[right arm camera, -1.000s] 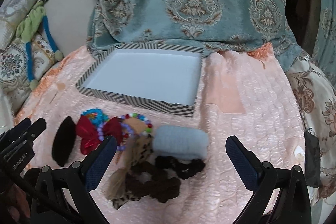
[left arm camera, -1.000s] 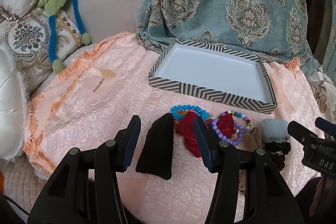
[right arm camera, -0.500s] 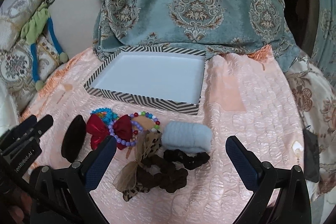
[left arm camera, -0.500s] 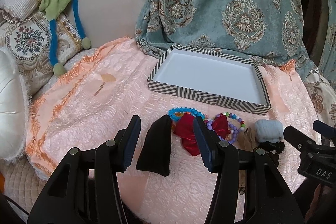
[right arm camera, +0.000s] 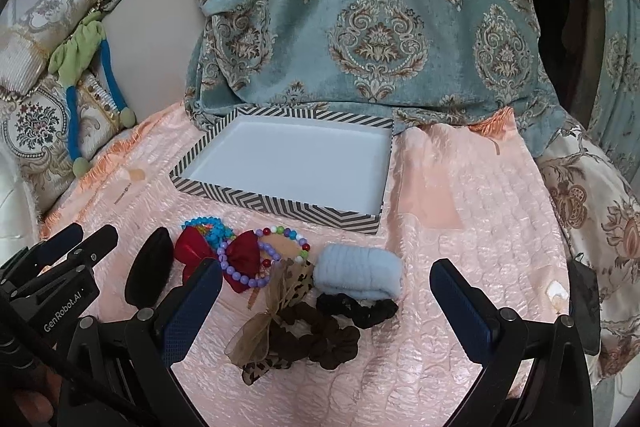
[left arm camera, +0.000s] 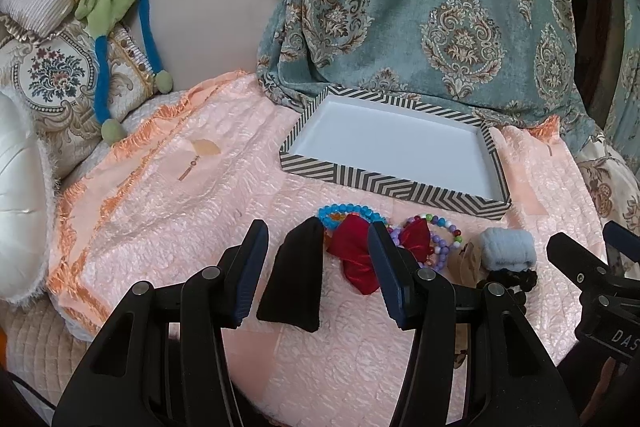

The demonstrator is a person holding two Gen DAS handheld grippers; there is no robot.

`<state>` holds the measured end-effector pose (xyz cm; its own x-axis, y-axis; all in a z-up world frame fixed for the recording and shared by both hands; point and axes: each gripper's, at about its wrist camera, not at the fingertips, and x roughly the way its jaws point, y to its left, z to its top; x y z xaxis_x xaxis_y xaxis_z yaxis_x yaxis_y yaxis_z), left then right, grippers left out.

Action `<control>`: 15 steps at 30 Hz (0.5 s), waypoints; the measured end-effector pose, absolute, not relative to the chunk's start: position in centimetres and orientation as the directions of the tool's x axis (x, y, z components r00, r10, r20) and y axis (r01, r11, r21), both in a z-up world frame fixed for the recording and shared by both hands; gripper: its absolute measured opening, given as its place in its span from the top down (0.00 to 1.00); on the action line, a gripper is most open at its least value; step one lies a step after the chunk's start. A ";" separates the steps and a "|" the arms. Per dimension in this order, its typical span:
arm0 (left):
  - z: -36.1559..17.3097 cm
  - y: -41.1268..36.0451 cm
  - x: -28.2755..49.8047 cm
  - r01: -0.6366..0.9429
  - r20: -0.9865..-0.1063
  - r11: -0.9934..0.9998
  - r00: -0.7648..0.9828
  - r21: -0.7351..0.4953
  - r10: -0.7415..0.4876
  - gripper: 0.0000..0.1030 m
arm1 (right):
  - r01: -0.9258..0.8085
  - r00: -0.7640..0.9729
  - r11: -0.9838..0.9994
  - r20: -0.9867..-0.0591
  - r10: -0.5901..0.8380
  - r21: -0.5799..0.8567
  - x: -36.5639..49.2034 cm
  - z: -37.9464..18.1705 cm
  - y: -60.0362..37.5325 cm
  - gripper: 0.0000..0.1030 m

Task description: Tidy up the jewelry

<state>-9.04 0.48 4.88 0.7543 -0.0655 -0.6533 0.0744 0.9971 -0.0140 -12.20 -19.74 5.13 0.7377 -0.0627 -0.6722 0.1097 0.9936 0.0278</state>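
A shallow striped box (left arm camera: 384, 183) (right arm camera: 276, 205) with a white inside lies on the pink quilt. In front of it lie a black oval hair piece (left arm camera: 294, 281) (right arm camera: 148, 273), a red bow (left arm camera: 354, 253) (right arm camera: 240, 259), a blue bead bracelet (left arm camera: 348, 211) (right arm camera: 206, 227), a purple bead bracelet (right arm camera: 244, 273), a multicoloured bead bracelet (right arm camera: 286, 239), a light blue scrunchie (left arm camera: 508, 249) (right arm camera: 358, 273), dark scrunchies (right arm camera: 320, 335) and a leopard-print bow (right arm camera: 276, 307). My left gripper (left arm camera: 318, 271) is open above the black hair piece. My right gripper (right arm camera: 326, 307) is open wide above the scrunchies.
A teal patterned blanket (left arm camera: 432, 7) hangs behind the box. Embroidered cushions (left arm camera: 52, 79) and a green and blue tie (left arm camera: 112, 27) lie at the left. The pink quilt (right arm camera: 472, 227) stretches out to the right of the box.
Both grippers have drawn back and up from the pile, so the box and jewelry look farther away. Both stay open. Nothing on the quilt has moved.
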 end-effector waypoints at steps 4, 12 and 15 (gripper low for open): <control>4.9 0.3 -9.1 0.081 -0.655 0.997 0.752 -0.015 -0.071 0.50 | 0.100 0.731 0.995 -0.680 -0.052 0.031 -12.3 5.0 -19.6 0.00; 4.6 0.1 -9.1 0.086 -0.661 0.996 0.746 -0.019 -0.077 0.50 | 0.089 0.727 0.995 -0.686 -0.039 0.038 -12.4 4.8 -19.6 0.00; 4.6 0.1 -9.0 0.086 -0.662 0.996 0.746 -0.020 -0.078 0.50 | 0.089 0.725 0.995 -0.688 -0.035 0.044 -12.4 4.7 -19.7 0.00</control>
